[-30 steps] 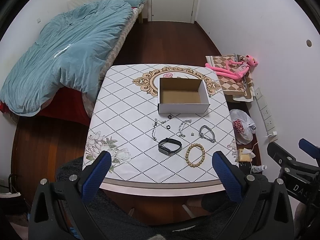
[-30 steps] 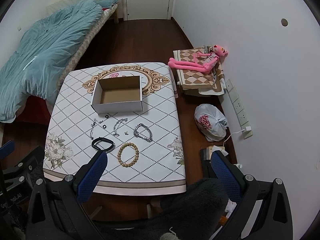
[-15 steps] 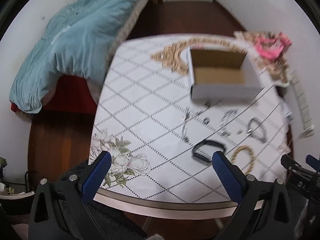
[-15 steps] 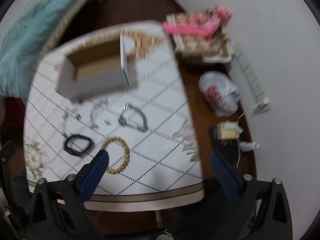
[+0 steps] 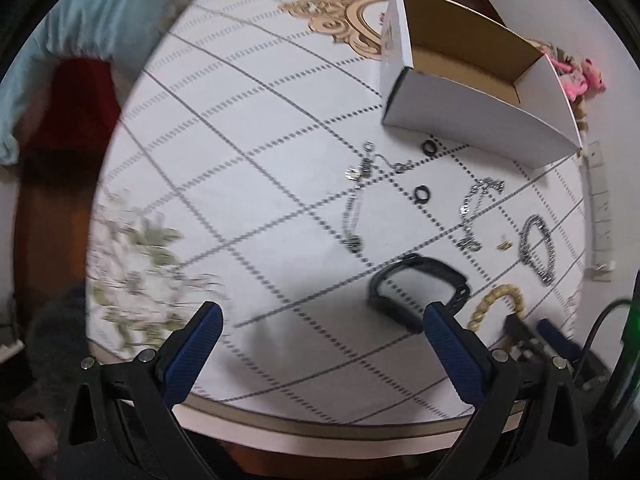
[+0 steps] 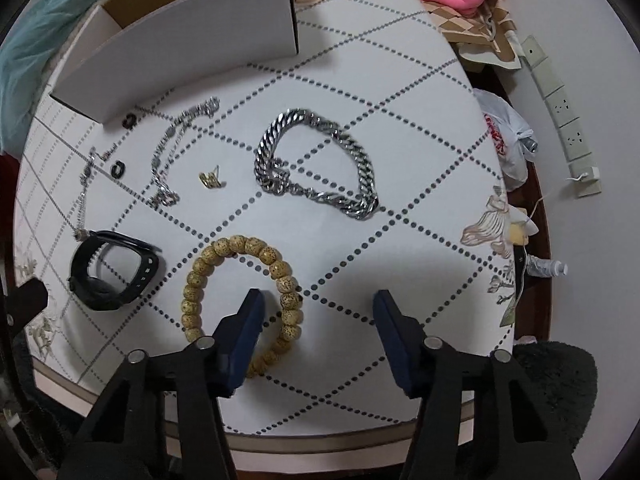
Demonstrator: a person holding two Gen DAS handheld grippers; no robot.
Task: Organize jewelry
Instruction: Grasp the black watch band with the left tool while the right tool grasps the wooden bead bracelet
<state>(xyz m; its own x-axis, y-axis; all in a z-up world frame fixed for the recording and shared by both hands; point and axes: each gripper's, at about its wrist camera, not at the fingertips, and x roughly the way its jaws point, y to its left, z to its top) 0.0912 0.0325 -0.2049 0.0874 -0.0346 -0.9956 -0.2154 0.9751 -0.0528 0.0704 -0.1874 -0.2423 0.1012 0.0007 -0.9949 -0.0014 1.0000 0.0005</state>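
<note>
Both grippers are shown low over the near edge of a white table point(image 6: 400, 128) patterned with dotted diamonds. The left gripper point(image 5: 318, 322) is held with its blue-padded jaws spread wide and nothing between them; its right pad lies just in front of a black wristband point(image 5: 418, 292). The right gripper point(image 6: 318, 306) is likewise seen parted, though less widely, and empty; its left pad overlaps the loop of a tan beaded bracelet point(image 6: 240, 292), while its right pad stands over bare table. Whether the pad touches the beads cannot be told.

The jewelry is laid out between the grippers and an open white cardboard box point(image 6: 192, 40), which stands toward the far side of the table. A heavy silver chain bracelet point(image 6: 316, 160) is seen beyond the right gripper, apart from the beads. A small gold piece point(image 6: 210, 179) lies just left of it, then a thin silver chain point(image 6: 176, 148), two small black rings point(image 6: 118, 169), and a further fine chain point(image 6: 84, 196) running down toward the wristband point(image 6: 110, 270). The left wrist view is blurred at its edges
</note>
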